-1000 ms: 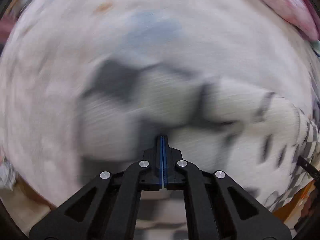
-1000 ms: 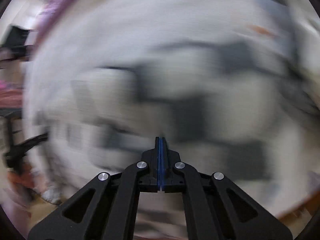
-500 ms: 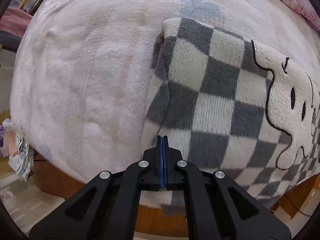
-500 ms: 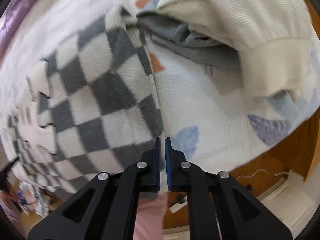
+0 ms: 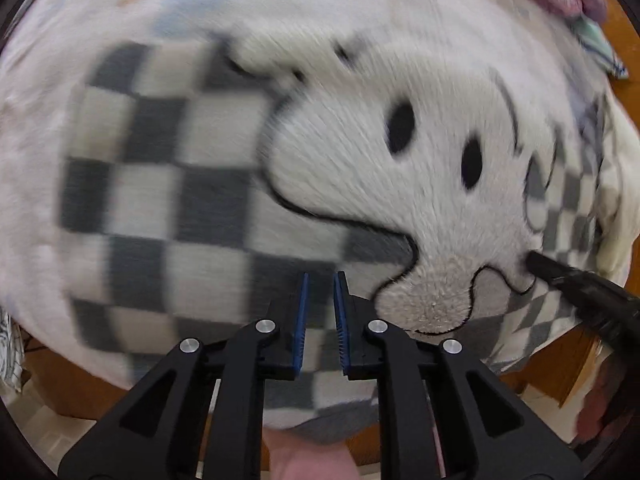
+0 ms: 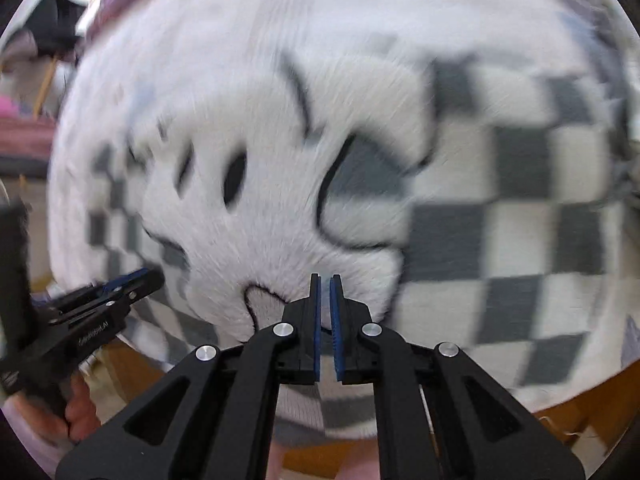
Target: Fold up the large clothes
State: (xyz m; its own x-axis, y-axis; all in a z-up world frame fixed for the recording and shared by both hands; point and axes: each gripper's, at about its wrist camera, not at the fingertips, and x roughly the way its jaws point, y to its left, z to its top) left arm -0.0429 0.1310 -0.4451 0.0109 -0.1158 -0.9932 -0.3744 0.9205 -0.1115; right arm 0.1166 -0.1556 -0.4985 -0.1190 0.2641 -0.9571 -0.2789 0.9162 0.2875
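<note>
Both wrist views are smeared by motion blur, so the weave and folds of the fluffy grey-and-white checkered garment with a black-outlined white cartoon figure (image 5: 360, 168) are hard to read, and its far edges run out of frame. Small white lettering on the side of the left gripper, seen in the right wrist view at 8 o'clock, is too blurred to read.

The garment lies spread on a pale plush blanket (image 5: 48, 80) covering a wood-framed bed, filling most of both views. In the left wrist view the left gripper (image 5: 320, 312) hangs over the garment's near hem at 6 o'clock; its jaws are opening, with a clear gap and no cloth between the blue pads. The right gripper (image 6: 325, 316) also sits over the near hem, jaws narrowly parted and empty. A hand (image 6: 78, 412) holds the left gripper's handle.
</note>
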